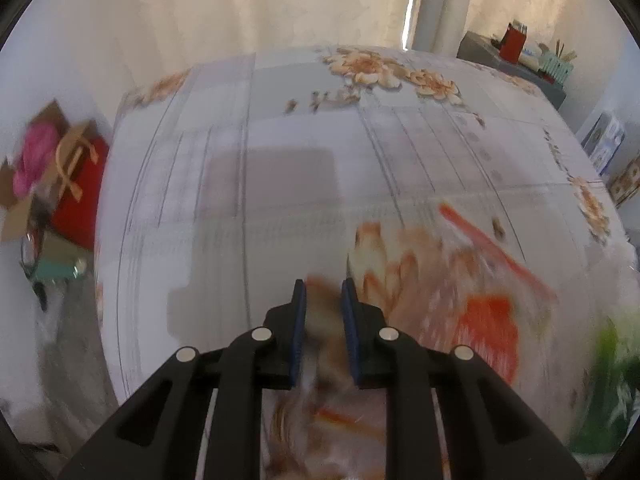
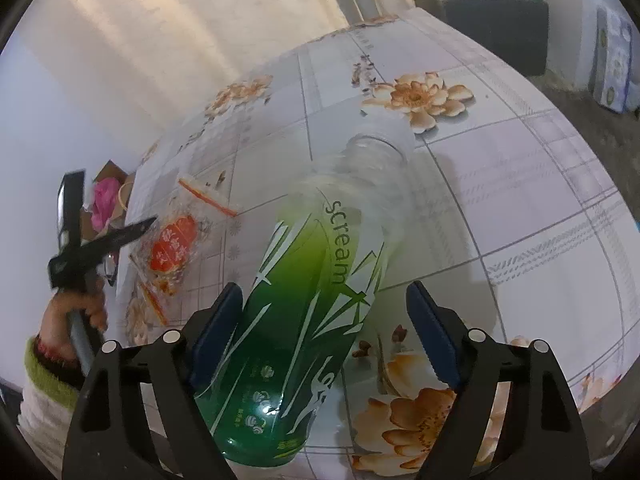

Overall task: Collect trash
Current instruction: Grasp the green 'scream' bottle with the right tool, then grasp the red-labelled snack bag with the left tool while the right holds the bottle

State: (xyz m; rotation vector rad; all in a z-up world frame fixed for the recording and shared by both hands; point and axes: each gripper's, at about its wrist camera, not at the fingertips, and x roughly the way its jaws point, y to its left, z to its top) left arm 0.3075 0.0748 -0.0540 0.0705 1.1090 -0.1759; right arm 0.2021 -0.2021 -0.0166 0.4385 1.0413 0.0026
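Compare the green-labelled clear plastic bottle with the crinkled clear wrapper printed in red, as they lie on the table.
The green-labelled clear plastic bottle is a rigid, rounded cylinder; the crinkled clear wrapper with red print is flat and creased.
The bottle lies uncapped between the right claw's spread pads, only one pad against it; the wrapper sits pinched in the nearly shut left claw.
Shared: both are see-through plastic on the flowered tablecloth.
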